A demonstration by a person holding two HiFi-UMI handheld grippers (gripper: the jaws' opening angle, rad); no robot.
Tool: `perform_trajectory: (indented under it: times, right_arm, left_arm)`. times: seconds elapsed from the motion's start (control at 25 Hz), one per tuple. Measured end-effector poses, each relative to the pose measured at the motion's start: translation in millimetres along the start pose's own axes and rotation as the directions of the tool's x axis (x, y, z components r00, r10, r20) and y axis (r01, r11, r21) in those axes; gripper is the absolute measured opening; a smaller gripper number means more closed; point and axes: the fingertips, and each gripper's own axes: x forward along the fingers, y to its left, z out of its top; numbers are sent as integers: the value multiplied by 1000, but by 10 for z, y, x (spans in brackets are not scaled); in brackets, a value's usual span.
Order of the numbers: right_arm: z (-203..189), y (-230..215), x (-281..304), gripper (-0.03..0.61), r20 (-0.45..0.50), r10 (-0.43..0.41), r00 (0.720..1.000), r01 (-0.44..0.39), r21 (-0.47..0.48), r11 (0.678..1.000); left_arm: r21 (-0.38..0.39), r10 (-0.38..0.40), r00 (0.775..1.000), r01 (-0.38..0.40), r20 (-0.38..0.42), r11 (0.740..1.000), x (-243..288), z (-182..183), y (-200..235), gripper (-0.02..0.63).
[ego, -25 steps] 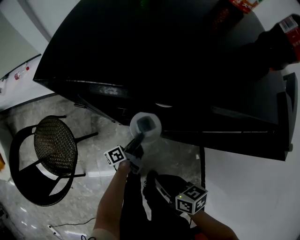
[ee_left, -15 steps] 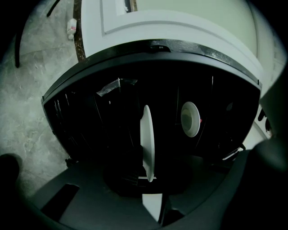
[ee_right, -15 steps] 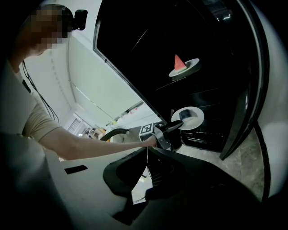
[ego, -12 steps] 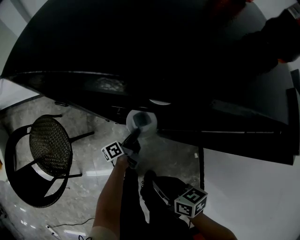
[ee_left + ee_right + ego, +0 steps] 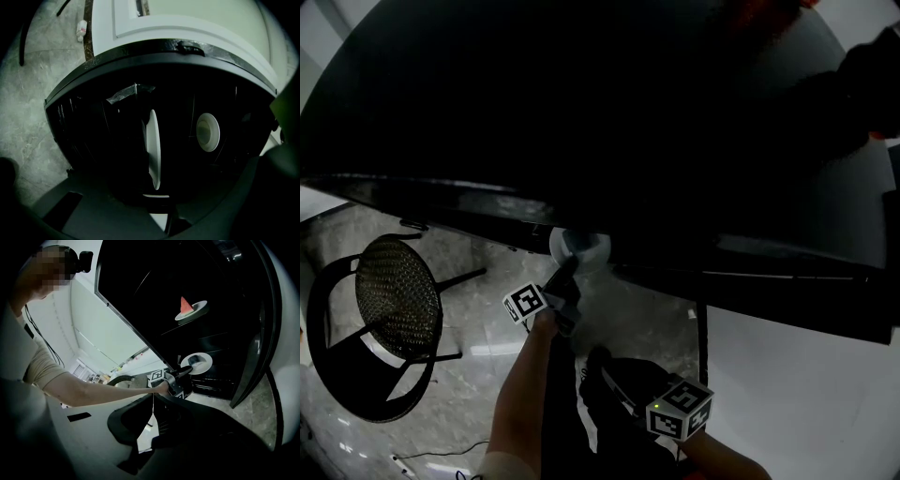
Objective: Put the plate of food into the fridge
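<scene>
Left gripper view: my left tool point(image 5: 157, 199) is nearly closed, clamped on the rim of the white plate point(image 5: 153, 150), which stands edge-on before the dark fridge point(image 5: 93, 122). My right tool point(image 5: 602, 359) sits closed, empty.

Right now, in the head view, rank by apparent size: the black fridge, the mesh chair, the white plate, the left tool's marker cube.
1. Black fridge
2. Mesh chair
3. White plate, partly hidden
4. Left tool's marker cube, only slightly smaller and nearer the camera, so unsure
</scene>
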Motion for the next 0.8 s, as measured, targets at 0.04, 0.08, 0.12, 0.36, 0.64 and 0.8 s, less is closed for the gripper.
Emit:
perform_trajectory:
  times: [0.04,0.08,0.12,0.36,0.64,0.8]
  right_arm:
    - [2,6,7,23,0,1,1000,-1,0,1000]
    - [1,10,12,23,-2,1,1000,-1,0,1000]
    - [0,9,17,23,-3,-1,1000,1,-2,1000]
    - [-24,-38,27,23,4,-3,1000,3,20,1000]
    - [-46,-68,-12,23,10,-2,1000,2,44,999]
    - [-80,-72,-13,23,-1,2,1000,-2,43,999]
  left_arm:
    - [-6,-2,1000,2,4,1000,11,4,9,35]
    - [-11,-4,1000,4,7,1000,24,6,17,35]
    - [-16,-6,1000,6,8,1000,42,8,22,35]
    - [-18,16,1000,-16,16,1000,161,70,68,35]
    - [2,22,1000,-22,14,1000,292,106,96,45]
    - [102,21,1000,-19,-11,995,378,111,-10,217]
